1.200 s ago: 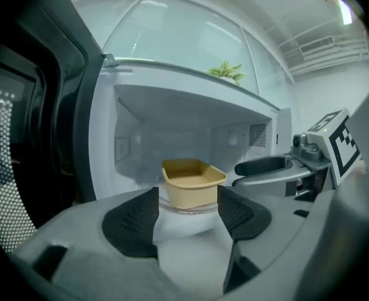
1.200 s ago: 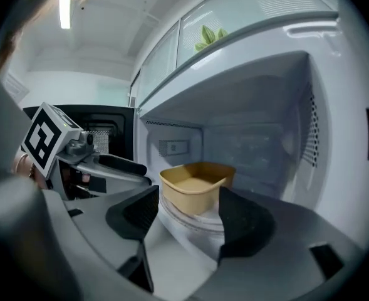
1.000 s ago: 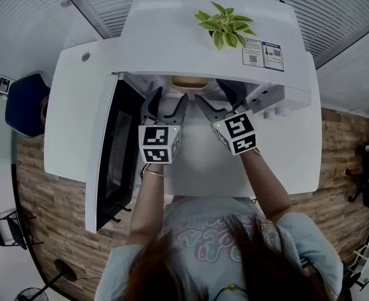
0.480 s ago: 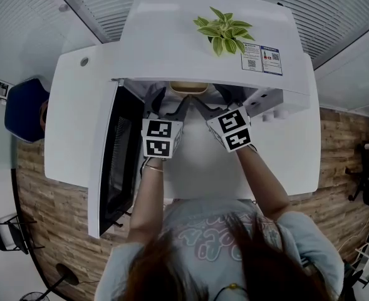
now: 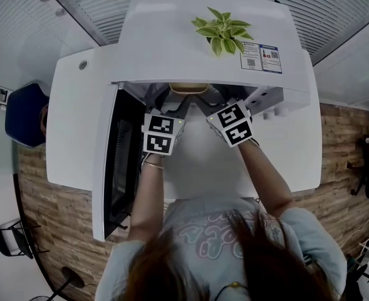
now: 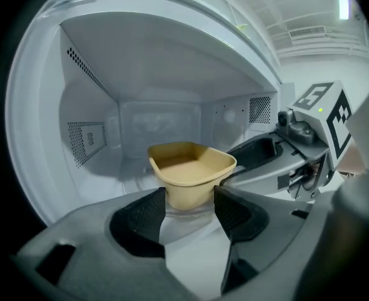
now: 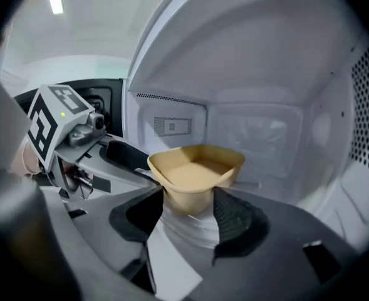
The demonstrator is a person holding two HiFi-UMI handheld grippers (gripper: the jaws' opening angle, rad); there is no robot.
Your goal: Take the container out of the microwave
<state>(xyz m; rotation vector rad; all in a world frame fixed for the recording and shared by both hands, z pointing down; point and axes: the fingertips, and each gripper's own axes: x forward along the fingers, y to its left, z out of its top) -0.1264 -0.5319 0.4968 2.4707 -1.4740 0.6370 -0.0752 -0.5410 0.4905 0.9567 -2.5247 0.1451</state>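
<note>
Forearms stretch forward; left gripper, right gripper closing loosely round container in microwave.

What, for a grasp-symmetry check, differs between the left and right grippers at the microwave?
The left gripper takes the container from the door side, the right gripper from the control panel side. The left's marker cube sits squarer, the right's more tilted. Both are closing, container between their jaws.

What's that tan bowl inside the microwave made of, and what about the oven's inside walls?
The container looks like matte tan plastic or moulded fibre: thin, evenly coloured walls, flared rim, no gloss; I cannot tell which. The microwave's inner walls look like painted sheet metal: smooth, pale, softly shiny, with punched vent holes.
</note>
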